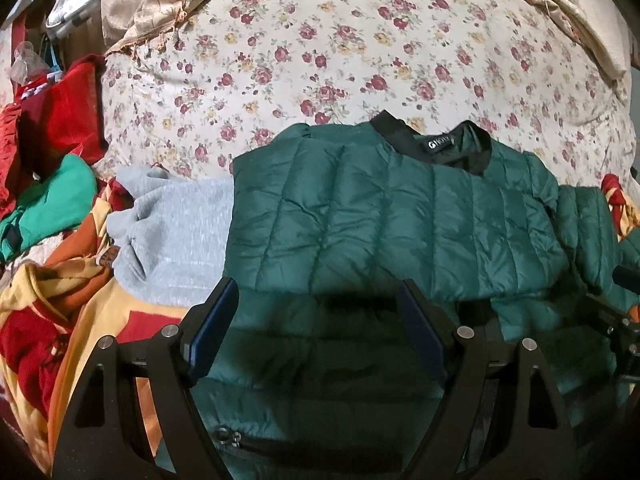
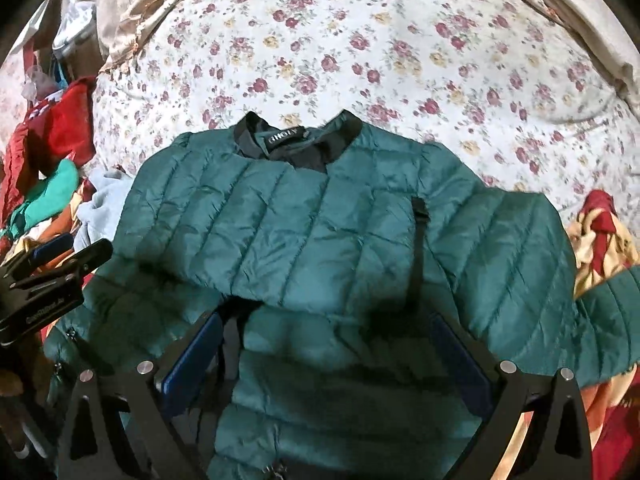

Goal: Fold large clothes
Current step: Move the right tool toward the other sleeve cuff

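A dark green quilted jacket (image 1: pixel 392 216) with a black collar (image 1: pixel 436 140) lies on the bed, collar away from me. Its left part is folded in over the body. Its right sleeve (image 2: pixel 532 264) lies spread out to the right. My left gripper (image 1: pixel 320 300) is open above the jacket's lower body, holding nothing. My right gripper (image 2: pixel 328 332) is open above the jacket (image 2: pixel 320 232) near its lower middle, holding nothing. The left gripper also shows at the left edge of the right wrist view (image 2: pixel 52 272).
The bed has a floral sheet (image 1: pixel 320 48). A grey sweatshirt (image 1: pixel 176 232) lies left of the jacket. Red, green and orange clothes (image 1: pixel 48 184) are piled at the left. A red and yellow blanket (image 2: pixel 604 240) lies at the right.
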`<state>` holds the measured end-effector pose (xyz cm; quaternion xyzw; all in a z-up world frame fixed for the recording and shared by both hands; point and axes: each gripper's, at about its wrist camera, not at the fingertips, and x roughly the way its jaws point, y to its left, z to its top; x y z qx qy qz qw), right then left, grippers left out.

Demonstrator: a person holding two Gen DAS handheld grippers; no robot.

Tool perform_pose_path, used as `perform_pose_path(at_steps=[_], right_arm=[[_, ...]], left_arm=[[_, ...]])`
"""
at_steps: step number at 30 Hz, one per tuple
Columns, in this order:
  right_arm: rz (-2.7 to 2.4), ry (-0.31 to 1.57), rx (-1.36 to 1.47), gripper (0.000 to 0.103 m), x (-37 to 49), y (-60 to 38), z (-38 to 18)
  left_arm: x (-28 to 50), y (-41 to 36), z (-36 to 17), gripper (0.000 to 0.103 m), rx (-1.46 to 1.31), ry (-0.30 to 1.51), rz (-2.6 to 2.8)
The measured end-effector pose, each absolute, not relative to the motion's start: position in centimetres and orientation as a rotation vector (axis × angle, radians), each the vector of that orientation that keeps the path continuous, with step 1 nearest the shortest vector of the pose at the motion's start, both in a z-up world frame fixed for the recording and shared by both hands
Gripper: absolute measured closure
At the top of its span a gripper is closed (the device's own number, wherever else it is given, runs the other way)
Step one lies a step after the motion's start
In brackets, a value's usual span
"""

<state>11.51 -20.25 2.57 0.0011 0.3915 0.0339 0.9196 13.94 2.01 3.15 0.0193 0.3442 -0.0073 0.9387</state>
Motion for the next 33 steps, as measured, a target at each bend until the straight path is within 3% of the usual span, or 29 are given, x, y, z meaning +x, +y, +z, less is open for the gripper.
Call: perform_pose_path(at_steps=[33], right_arm=[[-0.085,0.751,-0.019,0.0,5.9,-26.7,4.5]], left_arm=[[10.6,-1.7,4.0,0.022,0.003,0.735,-0.109]])
